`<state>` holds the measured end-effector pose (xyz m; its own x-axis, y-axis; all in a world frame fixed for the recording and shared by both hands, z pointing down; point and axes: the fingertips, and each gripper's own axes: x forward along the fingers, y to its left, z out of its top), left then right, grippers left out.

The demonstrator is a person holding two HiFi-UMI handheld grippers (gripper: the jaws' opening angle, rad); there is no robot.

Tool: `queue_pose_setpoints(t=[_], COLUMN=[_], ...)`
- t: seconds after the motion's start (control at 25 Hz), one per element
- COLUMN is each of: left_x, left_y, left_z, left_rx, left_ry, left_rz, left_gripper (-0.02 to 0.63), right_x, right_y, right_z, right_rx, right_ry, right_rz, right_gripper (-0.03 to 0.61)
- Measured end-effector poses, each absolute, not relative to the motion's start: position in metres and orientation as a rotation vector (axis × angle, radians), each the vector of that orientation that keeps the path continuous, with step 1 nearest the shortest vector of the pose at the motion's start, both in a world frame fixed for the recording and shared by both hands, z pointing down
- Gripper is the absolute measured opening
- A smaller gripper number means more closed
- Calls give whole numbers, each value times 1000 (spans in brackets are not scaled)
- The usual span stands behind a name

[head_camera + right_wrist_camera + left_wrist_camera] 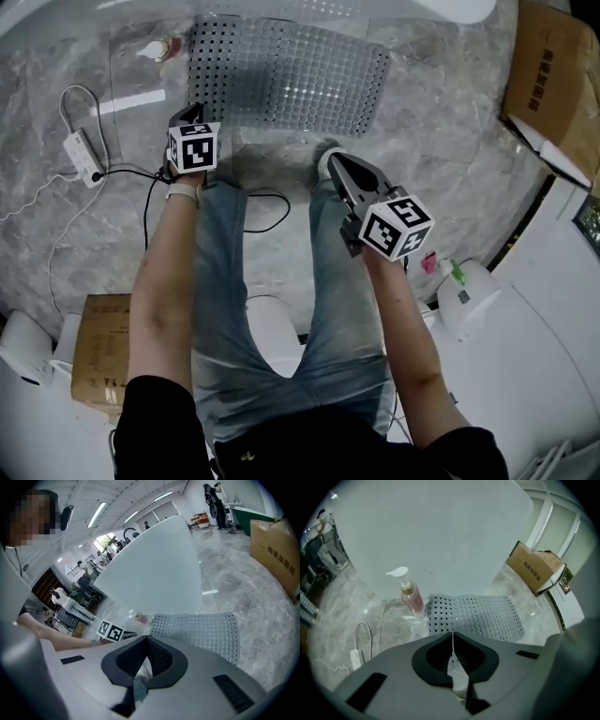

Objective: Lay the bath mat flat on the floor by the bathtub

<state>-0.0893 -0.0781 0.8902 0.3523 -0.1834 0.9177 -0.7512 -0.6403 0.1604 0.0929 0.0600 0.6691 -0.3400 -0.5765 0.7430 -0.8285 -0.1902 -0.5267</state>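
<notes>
Marble flooring (450, 169), grey and veined, is seen from above, and the bath mat (291, 75) is spread flat on it, pale grey and perforated with rows of small square holes. The long far edge of the mat is laid just beside the base of the white bathtub (440, 536), as is confirmed in the left gripper view, where the bath mat (480, 613) runs along the foot of the tub wall.

The left gripper (185, 114) is held above the floor near the mat's near left corner, pointed steeply down. In its own view the jaws of the left gripper (453, 635) are pressed together, with nothing caught between them. The right gripper (336, 161) is held just short of the mat's near edge, and in the right gripper view the jaws of the right gripper (146, 640) are likewise clenched on nothing, with the bath mat (201, 630) visible beyond them. Neither gripper is in contact with the mat.

A pink pump bottle (411, 597) is stood upright beside the mat's left end, on what may be a sheet of clear film, though this cannot be made out with certainty. A white power strip (82, 155) with its cable is lying further left. A cardboard box (553, 84) is placed well apart, to the right.
</notes>
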Motion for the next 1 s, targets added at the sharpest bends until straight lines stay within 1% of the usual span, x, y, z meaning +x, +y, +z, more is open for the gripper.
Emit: queue_pose_setpoints(t=[0.12,0.32,0.64,0.84,1.0], left_x=[-98,-124,-182,-211,-231], left_y=[-66,-42,11,6,-19], left_z=[867,830,787,785,795], left_rx=[1998,1860,1556,1437,1422], left_ry=[-857,-992,-1250,-1385,-1458], left_rz=[1189,996,656,486,399], left_gripper=[18,18,18,18,18], right_x=[82,61,19,-16,-34], right_y=[55,42,16,-7,-24], right_z=[667,674,715,762,803], right_rx=[1543,1334,1029,863,838], right_ry=[-1863,-1931,-1964,-1978,-1976], right_rz=[1519,1444,1292,1187,1120], right_gripper=[25,25,25,25,25])
